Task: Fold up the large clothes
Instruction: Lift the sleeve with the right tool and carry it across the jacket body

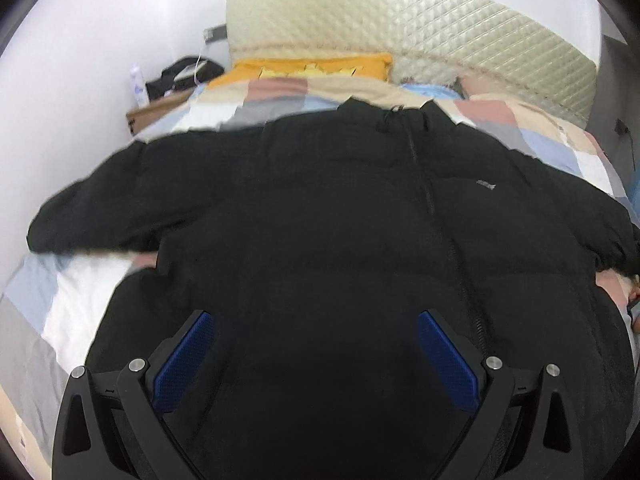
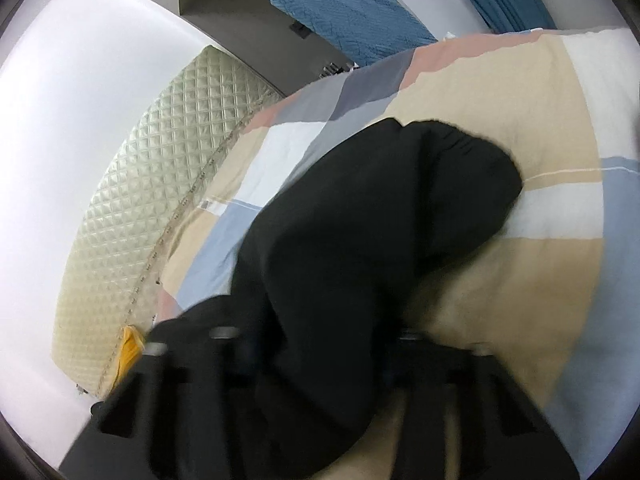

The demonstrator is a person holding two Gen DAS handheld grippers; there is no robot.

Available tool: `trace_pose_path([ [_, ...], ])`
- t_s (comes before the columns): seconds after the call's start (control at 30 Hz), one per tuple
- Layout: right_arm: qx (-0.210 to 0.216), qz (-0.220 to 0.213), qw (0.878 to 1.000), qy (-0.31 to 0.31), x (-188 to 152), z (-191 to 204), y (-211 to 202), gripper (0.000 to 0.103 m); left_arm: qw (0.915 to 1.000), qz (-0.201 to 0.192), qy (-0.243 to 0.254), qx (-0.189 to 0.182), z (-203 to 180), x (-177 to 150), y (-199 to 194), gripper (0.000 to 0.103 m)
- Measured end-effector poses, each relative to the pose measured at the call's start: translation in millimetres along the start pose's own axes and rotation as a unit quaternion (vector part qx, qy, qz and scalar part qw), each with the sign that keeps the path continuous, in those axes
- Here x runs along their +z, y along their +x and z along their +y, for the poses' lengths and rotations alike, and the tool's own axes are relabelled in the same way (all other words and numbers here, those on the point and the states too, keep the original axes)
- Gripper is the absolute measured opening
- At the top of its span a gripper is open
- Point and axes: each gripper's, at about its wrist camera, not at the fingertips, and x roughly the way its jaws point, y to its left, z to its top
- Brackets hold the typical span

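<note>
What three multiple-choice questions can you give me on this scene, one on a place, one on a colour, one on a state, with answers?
1. The jacket lies on:
A a bed
B a chair
C the floor

2. The pads of the left tongs are:
A red
B blue
C green

3. The jacket's front zip is:
A open
B closed
C removed

Answers:
1 A, the patchwork quilt and headboard surround it.
2 B, both pads show blue.
3 B, the front panels meet along it.
</note>
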Motion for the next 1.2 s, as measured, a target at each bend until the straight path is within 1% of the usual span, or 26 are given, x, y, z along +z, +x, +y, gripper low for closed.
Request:
trace_pose_path([
  [0.07,0.005,-0.003,1.0,-0.005,-2,5,-8,0.012,0.9999,0.004,-0.01,-0.01,5,1,0,0.102],
  [0.13,0.003,-0.009,1.0,-0.018,-3,16,-18,0.008,0.9998,0.006,-0.017,-0.013,7,4,-1,0.102],
  [0.2,0.003,-0.016,1.0,-0.027,-1,30,-33,0.007,0.9998,0.001,-0.013,-0.013,7,5,-6,0.102],
  [0.27,0.006,-0.024,0.999,-0.03,5,43,-47,0.007,0.9998,-0.02,0.001,-0.002,5,6,-19,0.102],
  [0.33,0.012,-0.032,0.999,-0.041,13,62,-62,0.007,0.9991,-0.04,0.011,0.003,5,7,-31,0.102],
  [0.4,0.016,-0.042,0.997,-0.065,23,90,-79,0.007,0.9983,-0.054,0.02,0.002,7,7,-41,0.102],
  [0.47,0.019,-0.049,0.995,-0.089,27,113,-94,0.006,0.9978,-0.049,0.043,-0.008,7,5,-41,0.102],
  [0.57,0.027,-0.062,0.989,-0.128,26,162,-122,0.006,0.997,-0.052,0.057,-0.002,14,-4,-35,0.102],
  [0.63,0.039,-0.067,0.987,-0.139,24,189,-138,0.006,0.9982,-0.036,0.047,0.005,24,-4,-34,0.102],
  [0.67,0.045,-0.07,0.986,-0.145,22,203,-147,0.006,0.9988,-0.032,0.036,-0.002,30,-2,-36,0.102],
  [0.73,0.055,-0.076,0.982,-0.162,18,230,-163,0.006,0.9992,-0.029,0.005,-0.027,48,4,-46,0.102],
  [0.77,0.06,-0.081,0.98,-0.174,16,246,-173,0.006,0.9992,-0.031,-0.004,-0.027,55,6,-53,0.102],
  [0.83,0.064,-0.095,0.97,-0.214,7,278,-192,0.006,0.9993,-0.036,-0.008,-0.005,64,8,-65,0.102],
  [0.87,0.065,-0.103,0.964,-0.238,2,294,-202,0.006,0.999,-0.044,-0.005,0.012,70,9,-73,0.102],
  [0.9,0.068,-0.109,0.957,-0.259,-3,311,-211,0.006,0.9984,-0.053,-0.002,0.021,75,8,-80,0.102],
  [0.93,0.072,-0.111,0.954,-0.27,-7,323,-216,0.006,0.9973,-0.068,-0.002,0.027,82,7,-89,0.102],
  [1.0,0.087,-0.112,0.947,-0.288,-20,353,-230,0.006,0.9958,-0.086,-0.009,0.029,96,6,-99,0.102],
  [1.07,0.096,-0.109,0.942,-0.301,-35,375,-238,0.006,0.9954,-0.091,-0.018,0.025,107,5,-103,0.102],
  [1.1,0.103,-0.106,0.939,-0.312,-48,391,-242,0.006,0.9952,-0.092,-0.022,0.022,112,6,-104,0.102],
  [1.13,0.108,-0.104,0.936,-0.319,-56,398,-241,0.006,0.9949,-0.094,-0.03,0.018,120,7,-105,0.102],
  [1.2,0.121,-0.099,0.928,-0.337,-86,424,-247,0.006,0.9943,-0.098,-0.041,0.01,131,10,-107,0.102],
])
